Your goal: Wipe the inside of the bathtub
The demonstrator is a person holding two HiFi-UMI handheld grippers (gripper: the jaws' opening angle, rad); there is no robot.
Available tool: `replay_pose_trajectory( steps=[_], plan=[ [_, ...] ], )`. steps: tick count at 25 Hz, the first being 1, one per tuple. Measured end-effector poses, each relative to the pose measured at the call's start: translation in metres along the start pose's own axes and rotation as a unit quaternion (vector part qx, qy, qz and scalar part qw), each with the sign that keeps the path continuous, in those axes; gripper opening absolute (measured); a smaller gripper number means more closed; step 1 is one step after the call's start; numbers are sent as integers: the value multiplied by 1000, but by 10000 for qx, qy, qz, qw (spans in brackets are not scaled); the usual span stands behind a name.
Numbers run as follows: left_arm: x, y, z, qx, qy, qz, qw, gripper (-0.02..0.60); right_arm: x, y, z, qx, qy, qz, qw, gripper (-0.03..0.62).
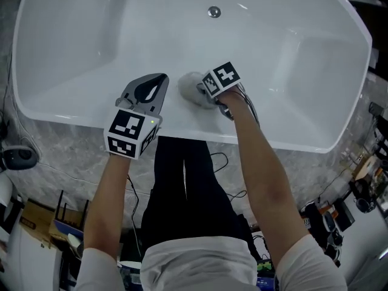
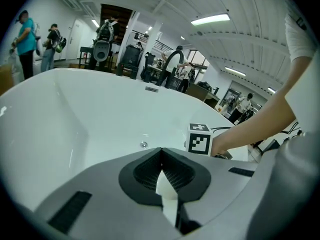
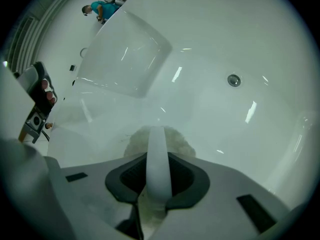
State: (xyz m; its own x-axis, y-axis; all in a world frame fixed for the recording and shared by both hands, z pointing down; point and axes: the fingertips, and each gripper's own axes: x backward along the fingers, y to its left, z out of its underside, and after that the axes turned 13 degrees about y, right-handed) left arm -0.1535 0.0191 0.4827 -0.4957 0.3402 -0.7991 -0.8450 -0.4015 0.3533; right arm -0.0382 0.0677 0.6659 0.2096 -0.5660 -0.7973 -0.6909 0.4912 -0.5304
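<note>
On the near inner wall: the scrubbing pad, a pale fluffy round, lies pressed against the white bathtub just inside the near rim, about mid-length.
Right gripper: its jaws are clamped on the pad's white handle, which runs straight out between them. The pad sits at the handle's far end, touching the tub surface.
Left gripper: its jaws are brought together with nothing between them. It hovers over the near rim just to the left of the pad and touches neither pad nor tub.
Key relation: the pad lies directly ahead of the right jaws. The handle's long axis is in line with that gripper and points down the wall toward the tub floor. The drain is well apart, at the far side.
Nearer hand: the right, which holds the tool; the left looks idle.
Step in hand: probably scrubbing the near wall. No visible mark tells wiped surface from unwiped, so I cannot judge how much is left.
Next move: likely a sweep along the wall or down to the floor, with the pad kept flat.
Risk: the pad could skid on the glossy curve, or the handle could twist in the grip.
</note>
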Motion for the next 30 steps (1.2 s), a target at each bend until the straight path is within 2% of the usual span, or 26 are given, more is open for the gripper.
replay_pose_trajectory(
  steps=[8,13,20,25,30],
  plan=[
    [19,17,9,419,-138,-417,9982,6,-6,10,-16,170,39,-37,9998,94],
    [26,35,25,607,-158,-504,9968,6,-11,30,-35,343,10,-12,9994,94],
    [42,60,33,593,-182,-412,9972,6,-20,64,-68,396,1,-52,9992,94],
    [56,68,23,369,-209,-236,9988,6,-16,84,-87,351,-74,2,9994,94],
    [72,102,30,384,-202,-302,9986,6,-22,115,-120,495,-154,-32,9986,94]
  ],
)
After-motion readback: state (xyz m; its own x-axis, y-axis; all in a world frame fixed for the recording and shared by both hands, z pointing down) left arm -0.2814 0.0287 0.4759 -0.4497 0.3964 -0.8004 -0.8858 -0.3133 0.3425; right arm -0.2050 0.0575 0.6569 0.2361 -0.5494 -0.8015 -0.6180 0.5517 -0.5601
